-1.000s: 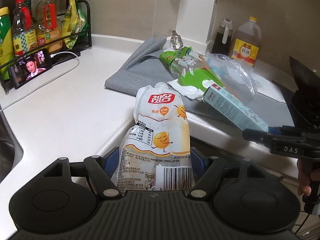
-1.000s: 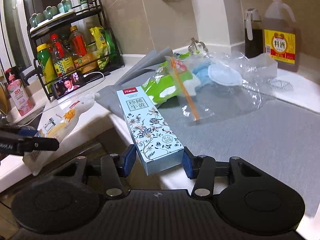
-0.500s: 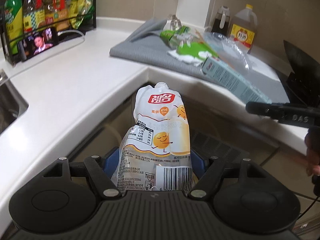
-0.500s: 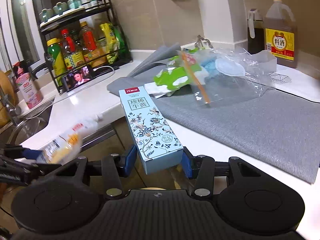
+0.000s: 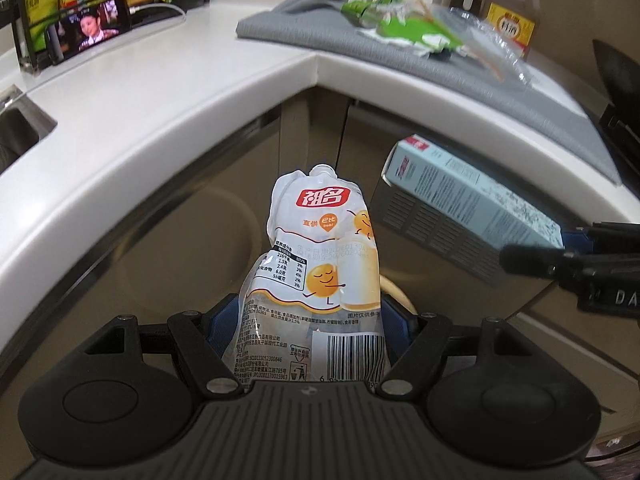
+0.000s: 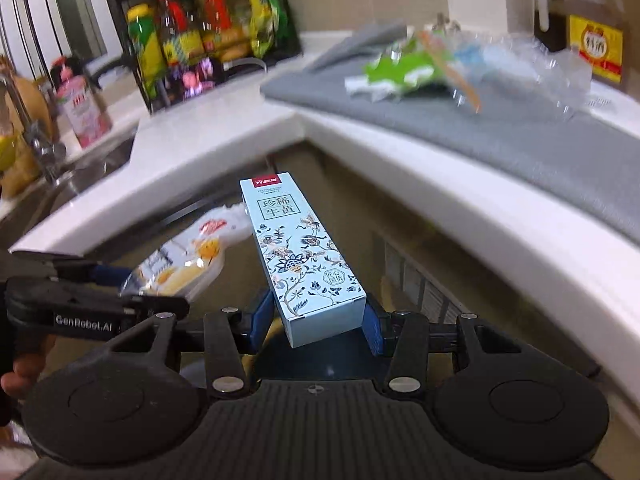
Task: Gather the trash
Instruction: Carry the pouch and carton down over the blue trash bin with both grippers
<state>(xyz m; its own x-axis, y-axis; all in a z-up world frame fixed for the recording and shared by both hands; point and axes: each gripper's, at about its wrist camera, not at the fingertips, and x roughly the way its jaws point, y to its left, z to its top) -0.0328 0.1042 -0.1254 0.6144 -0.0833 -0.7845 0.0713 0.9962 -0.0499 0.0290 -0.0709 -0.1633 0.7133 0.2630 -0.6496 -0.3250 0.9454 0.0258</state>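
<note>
Pouch [image 5: 320, 280] clamped between left gripper [image 5: 314, 322] pads

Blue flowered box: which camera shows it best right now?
Right wrist view: the blue flowered box fills the centre, printed face up, between the right gripper jaws. Left wrist view shows only its side, at the right edge.

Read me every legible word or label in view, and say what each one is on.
"珍稀牛黄": pale blue box in the right gripper.
"GenRobot.AI": left gripper.
"料酒": oil jug.
Red logo and fine print on the white pouch: too small to read reliably.
Rack bottles: blurred.
</note>
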